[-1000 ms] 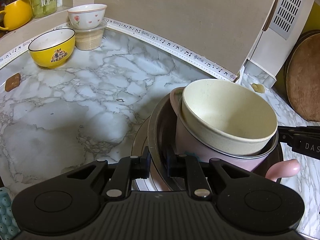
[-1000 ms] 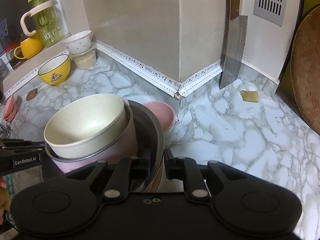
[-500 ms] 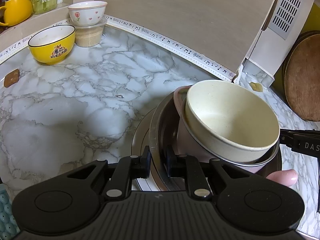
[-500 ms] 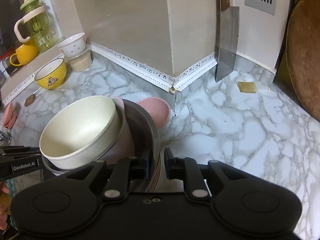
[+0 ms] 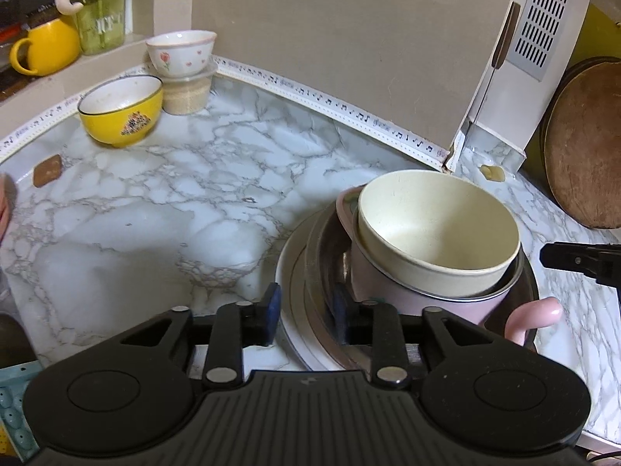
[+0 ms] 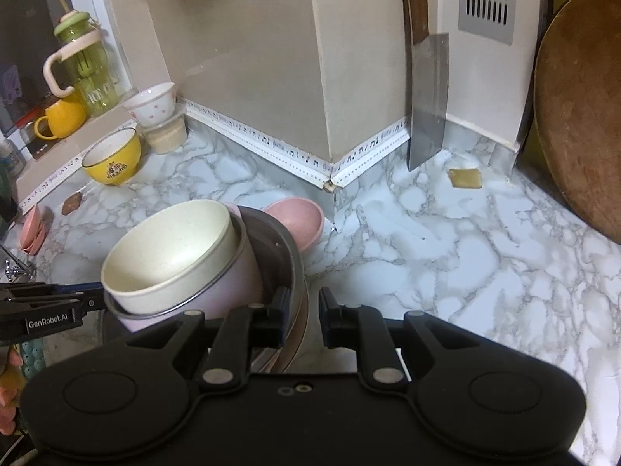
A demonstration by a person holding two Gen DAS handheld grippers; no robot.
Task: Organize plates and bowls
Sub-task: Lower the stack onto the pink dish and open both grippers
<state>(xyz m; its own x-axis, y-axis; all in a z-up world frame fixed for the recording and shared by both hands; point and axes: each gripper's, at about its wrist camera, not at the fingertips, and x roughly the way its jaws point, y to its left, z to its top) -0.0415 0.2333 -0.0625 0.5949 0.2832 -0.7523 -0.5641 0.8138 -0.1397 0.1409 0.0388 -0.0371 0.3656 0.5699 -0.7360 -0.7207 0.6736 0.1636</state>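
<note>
Left wrist view: left gripper (image 5: 304, 316) spread open, its fingers either side of the near rims of the white plate (image 5: 289, 272) and steel basin (image 5: 316, 256) stacked on the marble tabletop (image 5: 155, 209), a cream bowl (image 5: 438, 229) nested in a pink pot (image 5: 419, 295) on top. Right wrist view: right gripper (image 6: 304, 320) also parted, straddling the opposite basin rim (image 6: 297, 268); a pink bowl (image 6: 299, 215) sits just behind the stack, a yellow bowl (image 6: 112, 159) well apart by the wall.
</note>
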